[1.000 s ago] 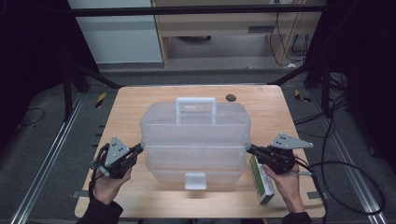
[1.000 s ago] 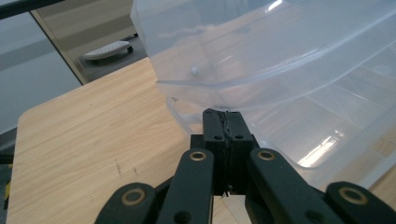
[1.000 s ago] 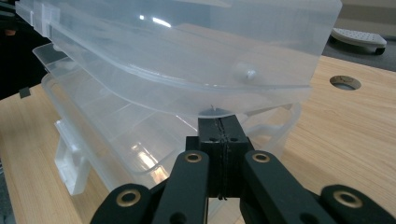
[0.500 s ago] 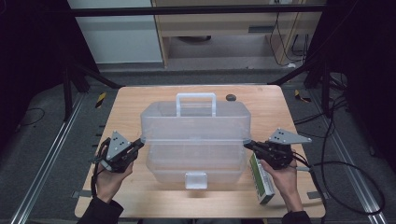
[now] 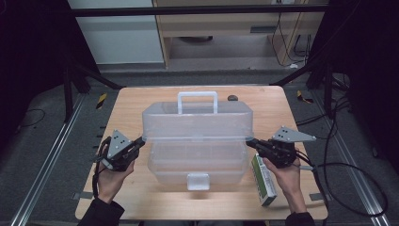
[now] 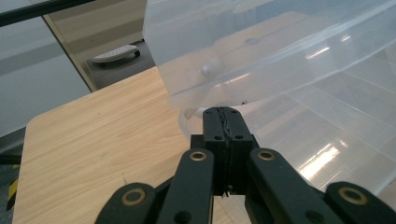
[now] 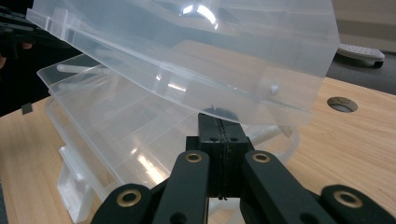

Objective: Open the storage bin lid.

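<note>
Gripping the left gripper (image 5: 137,142) at about 8 o'clock on the light wooden table (image 5: 141,101) and the right gripper (image 5: 251,142) at about 4 o'clock, one hand (image 5: 109,179) at each near corner. Pressing both pairs of black jaws fully together, nothing pinched between them. Tucking each set of closed tips beneath the side edge of the raised clear plastic lid (image 5: 197,120) of the translucent lidded storage box (image 5: 200,162), left tips at the box's 9 o'clock, right tips at its 3 o'clock. Sitting near the table's centre, the box, its white front latch (image 5: 197,181) pointing to 6 o'clock. Tilting upward at the front, the lid, a gap opening above the box's rim in both gripper views. Lying flat just beside the right hand at 5 o'clock, a green and white carton (image 5: 263,180). Standing upright at 12 o'clock on the lid, the white carry handle (image 5: 197,100). Showing farther off at about 1 o'clock, a small dark round hole (image 5: 232,98) in the tabletop.
</note>
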Demonstrator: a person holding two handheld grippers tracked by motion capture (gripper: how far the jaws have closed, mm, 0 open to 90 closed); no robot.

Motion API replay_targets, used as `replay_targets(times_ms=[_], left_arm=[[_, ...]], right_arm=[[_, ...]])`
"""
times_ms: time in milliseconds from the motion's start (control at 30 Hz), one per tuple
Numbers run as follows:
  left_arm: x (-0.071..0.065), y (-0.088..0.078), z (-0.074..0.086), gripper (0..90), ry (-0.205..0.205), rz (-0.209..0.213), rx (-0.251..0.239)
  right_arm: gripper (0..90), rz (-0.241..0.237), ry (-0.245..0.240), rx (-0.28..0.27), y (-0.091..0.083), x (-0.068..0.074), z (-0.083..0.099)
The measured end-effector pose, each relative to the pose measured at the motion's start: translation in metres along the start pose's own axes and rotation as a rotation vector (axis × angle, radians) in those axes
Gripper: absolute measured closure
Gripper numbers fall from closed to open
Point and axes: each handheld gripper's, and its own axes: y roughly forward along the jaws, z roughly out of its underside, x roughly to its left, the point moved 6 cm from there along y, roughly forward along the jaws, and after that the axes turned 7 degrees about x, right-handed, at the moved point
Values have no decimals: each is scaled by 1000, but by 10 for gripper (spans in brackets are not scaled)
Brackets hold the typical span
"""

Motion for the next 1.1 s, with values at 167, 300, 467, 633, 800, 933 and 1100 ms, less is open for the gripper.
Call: replay_targets(times_ms=[167,300,467,633,800,933,1100], left_arm=[[1,0,-1,894,0,1,-3],[1,1,0,894,1,-1,-6],[0,2,2,847,8,-25,-4],[-6,4,2,710,0,-39,-2],[-5,2,-3,643,28,-45,-30],[-3,0,-6,636,6,-54,-52],[-5,1,-8,666,22,-53,-63]], right_arm=[[900,4,-4,6,0,0,-2],[900,3,-2,4,0,0,-2],[900,9,-6,9,0,-1,-1],[900,9,-5,13,1,-1,1],[900,8,-5,19,1,-1,1],[900,1,-10,20,3,0,1],[900,0,-9,20,3,0,2]])
